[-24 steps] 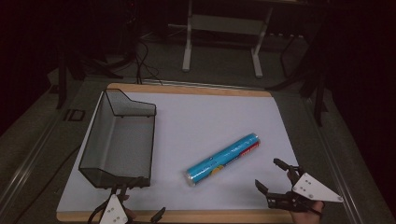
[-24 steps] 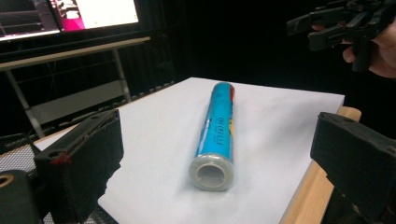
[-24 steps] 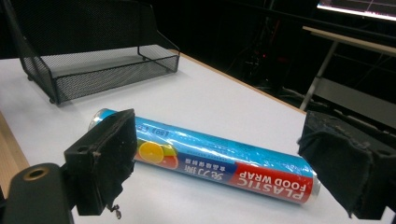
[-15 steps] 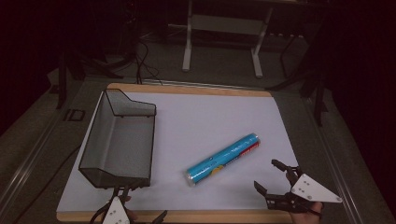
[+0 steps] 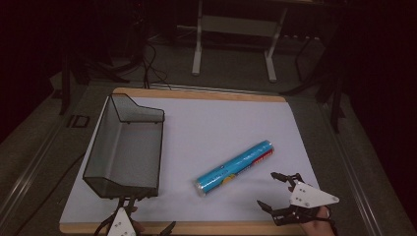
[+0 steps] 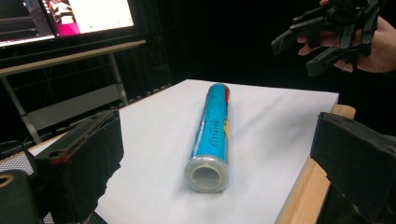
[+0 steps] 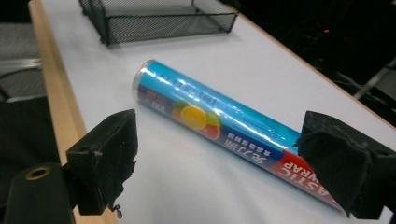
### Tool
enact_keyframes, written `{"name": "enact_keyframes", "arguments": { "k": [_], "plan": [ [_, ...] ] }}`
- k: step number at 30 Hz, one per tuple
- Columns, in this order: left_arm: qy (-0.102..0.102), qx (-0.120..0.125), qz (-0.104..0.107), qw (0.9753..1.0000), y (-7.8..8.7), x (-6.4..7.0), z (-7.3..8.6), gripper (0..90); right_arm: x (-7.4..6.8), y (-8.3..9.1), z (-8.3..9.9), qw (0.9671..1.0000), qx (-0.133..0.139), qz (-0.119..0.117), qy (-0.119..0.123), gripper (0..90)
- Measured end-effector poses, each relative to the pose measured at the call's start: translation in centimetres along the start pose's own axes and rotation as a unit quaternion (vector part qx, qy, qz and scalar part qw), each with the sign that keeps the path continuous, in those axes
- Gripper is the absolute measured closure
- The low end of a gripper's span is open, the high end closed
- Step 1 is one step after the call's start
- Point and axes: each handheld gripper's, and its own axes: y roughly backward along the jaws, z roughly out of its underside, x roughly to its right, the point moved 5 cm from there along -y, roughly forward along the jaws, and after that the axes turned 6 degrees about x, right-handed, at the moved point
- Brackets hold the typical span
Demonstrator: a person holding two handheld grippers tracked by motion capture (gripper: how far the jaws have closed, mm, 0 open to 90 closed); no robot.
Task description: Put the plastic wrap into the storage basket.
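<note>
A blue roll of plastic wrap (image 5: 236,167) lies diagonally on the white table surface (image 5: 221,123). My right gripper (image 5: 266,189) hovers open just to its lower right, held by a hand. In the right gripper view the roll (image 7: 210,112) lies between and beyond the wide-apart jaws of that gripper (image 7: 219,154), untouched. My left gripper (image 5: 150,215) is open at the table's front edge, beside the mesh tray. In the left gripper view the roll's grey end (image 6: 206,175) faces me between the jaws of the left gripper (image 6: 215,135), with the right gripper (image 6: 327,37) farther off.
An empty black wire-mesh tray (image 5: 128,147) stands along the left side of the table. A wooden rim (image 5: 196,93) borders the white surface. Metal stand legs (image 5: 231,44) and cables lie on the dark floor behind.
My right gripper has shifted slightly left, toward the roll. The roll, the tray and the left gripper have stayed put.
</note>
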Motion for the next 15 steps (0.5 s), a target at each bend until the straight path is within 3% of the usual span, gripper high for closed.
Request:
{"name": "enact_keyframes", "arguments": {
  "k": [6,9,13,15],
  "plan": [
    [0.000,0.001,-0.002,1.0000,0.0,0.0,0.0,3.4,0.5,-1.1,0.1,0.9986,-0.040,-0.035,-0.007,12.3],
    [0.001,0.002,-0.003,1.0000,0.1,-0.1,0.0,3.4,0.8,-1.4,-0.1,0.9986,-0.035,-0.025,0.031,13.0],
    [0.002,0.001,-0.004,1.0000,0.1,-0.1,0.0,3.4,1.2,-2.0,-0.3,0.9947,-0.059,-0.067,0.052,16.6],
    [0.002,0.001,-0.004,1.0000,0.1,-0.1,0.0,3.4,1.3,-2.3,-0.4,0.9923,-0.072,-0.073,0.070,17.3]
  ]
}}
